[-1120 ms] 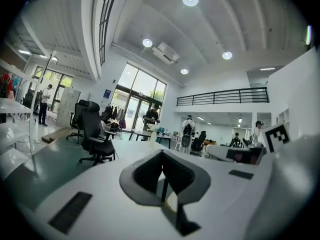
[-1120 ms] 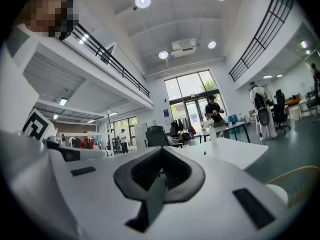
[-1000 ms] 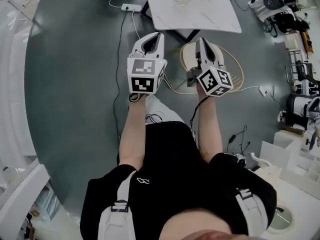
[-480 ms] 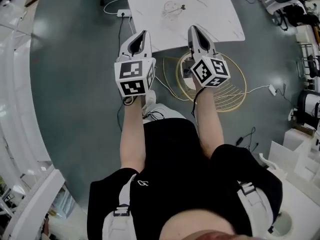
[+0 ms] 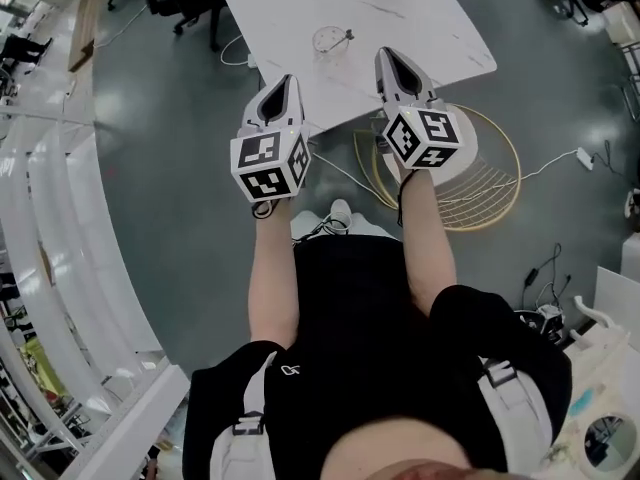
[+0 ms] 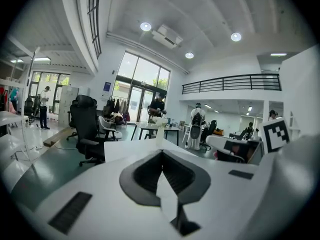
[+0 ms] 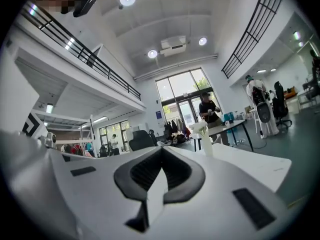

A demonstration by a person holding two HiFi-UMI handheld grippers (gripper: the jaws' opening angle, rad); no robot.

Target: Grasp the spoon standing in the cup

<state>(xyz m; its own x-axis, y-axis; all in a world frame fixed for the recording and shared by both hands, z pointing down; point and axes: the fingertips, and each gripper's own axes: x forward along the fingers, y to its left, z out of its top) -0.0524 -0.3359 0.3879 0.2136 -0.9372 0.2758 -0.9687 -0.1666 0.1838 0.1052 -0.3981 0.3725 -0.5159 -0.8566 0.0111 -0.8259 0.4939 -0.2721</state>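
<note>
Both grippers are at chest height, short of the table and well apart from the target. Left gripper (image 5: 284, 81): jaws closed tip to tip, nothing between them, as its own view confirms (image 6: 161, 152). Right gripper (image 5: 393, 57): same, closed and empty (image 7: 161, 149).

Below the right one there's one wire-frame stool (image 5: 455, 164) on the floor, not relevant.

Ahead is one white table (image 5: 420, 18), bare except for the target. One clear cup (image 5: 328, 40) stands well in from the near edge, roughly between the two gripper lines. One spoon (image 5: 345, 36) stands in it, with the handle leaning out over the rim to the right.

Handling, my read:
- The spoon looks thin and is probably metal, so stiff, light and slick.
- It's loose in the cup, so it'll pivot when touched.
- The cup looks like glass: light, tippy and breakable. Don't side-load it.

Grab point is the handle above the rim, pads on its flat faces. The jaws must open first.
</note>
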